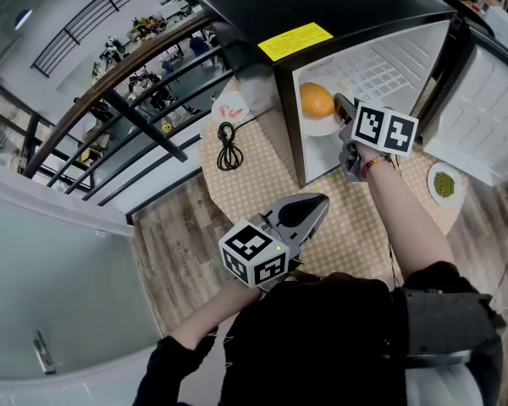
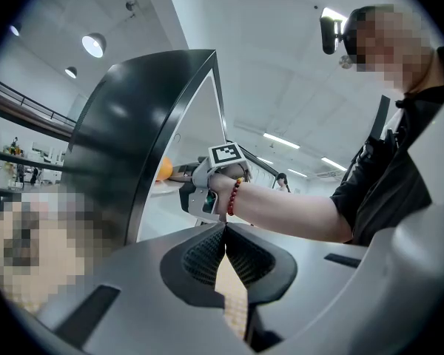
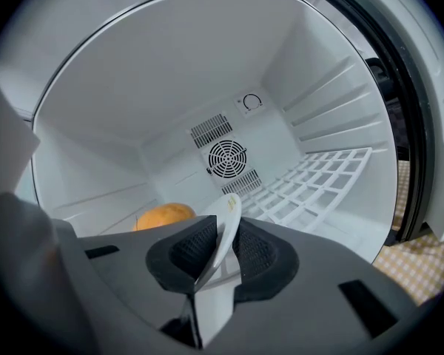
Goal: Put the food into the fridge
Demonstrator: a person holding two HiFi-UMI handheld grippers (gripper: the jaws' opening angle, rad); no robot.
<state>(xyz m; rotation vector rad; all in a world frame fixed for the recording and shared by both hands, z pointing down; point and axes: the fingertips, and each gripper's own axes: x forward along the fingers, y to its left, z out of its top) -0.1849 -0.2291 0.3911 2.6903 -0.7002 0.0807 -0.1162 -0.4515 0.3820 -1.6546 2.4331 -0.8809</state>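
Observation:
An orange [image 1: 317,100] lies on a white plate [image 1: 322,127] inside the open black fridge [image 1: 322,7]. My right gripper [image 1: 343,108] reaches into the fridge at the plate's near edge. In the right gripper view the plate's rim [image 3: 226,228] stands slanted between the jaws of the right gripper [image 3: 216,250], with a slim gap beside one pad, and the orange [image 3: 165,214] sits just behind. My left gripper [image 1: 317,203] hovers over the table in front of the fridge, its jaws shut on nothing [image 2: 225,231].
The fridge door [image 1: 499,117] swings open to the right. A small plate of green food [image 1: 444,184] sits on the checkered cloth near it. A black cable [image 1: 229,149] and a small dish [image 1: 230,108] lie left of the fridge. A white wire shelf [image 3: 318,176] lines the fridge's right wall.

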